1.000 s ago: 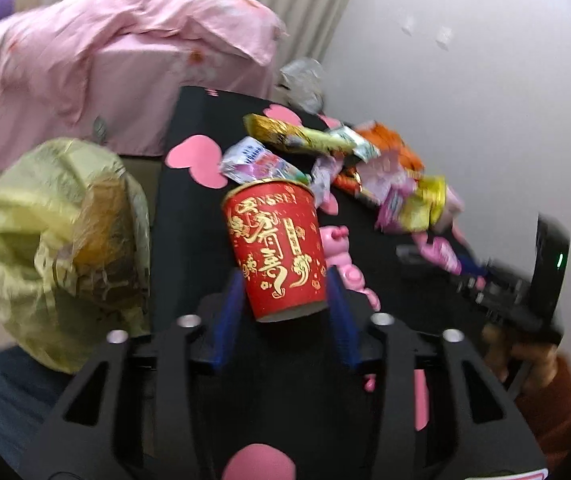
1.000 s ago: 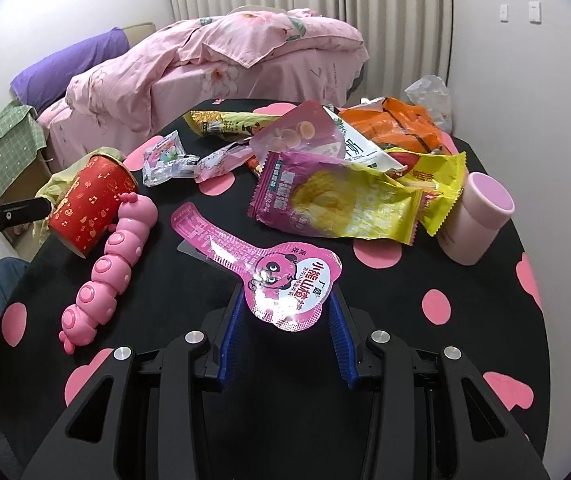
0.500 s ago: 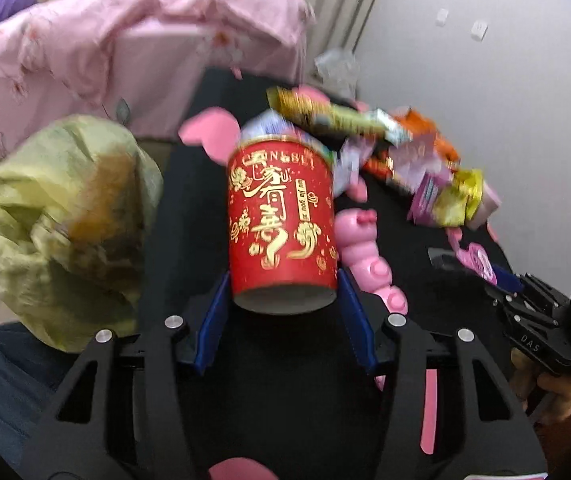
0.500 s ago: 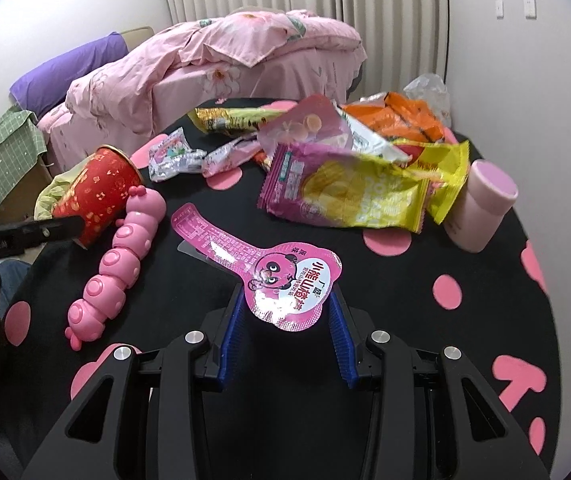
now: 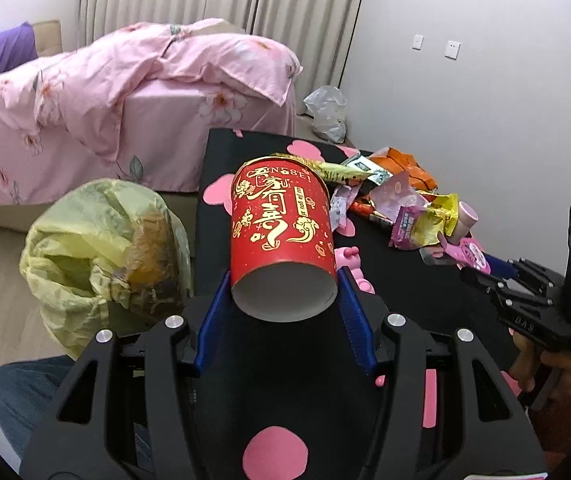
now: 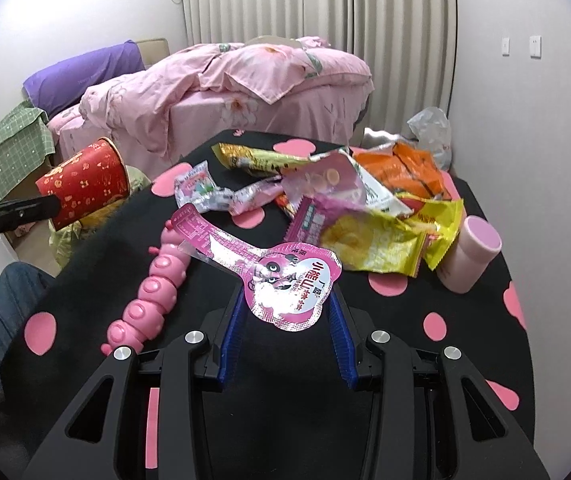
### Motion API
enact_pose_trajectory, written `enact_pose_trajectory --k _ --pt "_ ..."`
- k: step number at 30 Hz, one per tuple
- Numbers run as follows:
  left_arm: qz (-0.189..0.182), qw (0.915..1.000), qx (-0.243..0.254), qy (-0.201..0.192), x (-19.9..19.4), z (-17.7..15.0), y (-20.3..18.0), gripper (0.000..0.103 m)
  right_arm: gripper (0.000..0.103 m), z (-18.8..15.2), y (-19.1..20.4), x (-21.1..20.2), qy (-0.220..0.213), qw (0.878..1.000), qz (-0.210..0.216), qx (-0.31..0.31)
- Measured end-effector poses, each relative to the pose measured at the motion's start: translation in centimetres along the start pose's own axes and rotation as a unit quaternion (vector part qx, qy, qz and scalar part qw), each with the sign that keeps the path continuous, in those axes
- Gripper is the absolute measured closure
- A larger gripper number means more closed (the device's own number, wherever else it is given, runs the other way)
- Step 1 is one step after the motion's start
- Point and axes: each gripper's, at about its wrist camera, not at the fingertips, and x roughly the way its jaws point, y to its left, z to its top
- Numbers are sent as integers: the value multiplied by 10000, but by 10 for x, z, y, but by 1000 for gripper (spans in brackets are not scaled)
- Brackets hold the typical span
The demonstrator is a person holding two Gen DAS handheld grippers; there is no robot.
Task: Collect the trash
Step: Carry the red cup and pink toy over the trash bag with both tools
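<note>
The left gripper (image 5: 283, 300) is clamped on the red cup (image 5: 281, 232), held tilted above the table's (image 5: 221, 152) edge, with the yellow bag (image 5: 97, 236) open on the floor just beside that edge. The right gripper (image 6: 285, 320) pinches the pink wrapper (image 6: 281, 280) clear of the table, above the pink toy (image 6: 153, 280). In my judgement the cup should be carried fully over the bag's mouth before the fingers part, mouth downward, or it may strike the rim and roll away; the wrapper should follow only afterwards.
</note>
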Motion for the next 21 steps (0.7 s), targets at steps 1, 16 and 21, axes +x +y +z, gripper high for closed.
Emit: enact_pose_trajectory --k 1,16,21 --pt "36 10000 -12 -45 -4 1 2 53 65 4 2 -2 -55 10000 -1 -44" --pt "1524 9763 -1497 -358 -42 17 164 53 65 115 141 56 -343 9787 1286 -1564" --pt "1395 9735 -1806 -164 -23 8 191 53 65 134 198 106 -192 9615 1559 -2256"
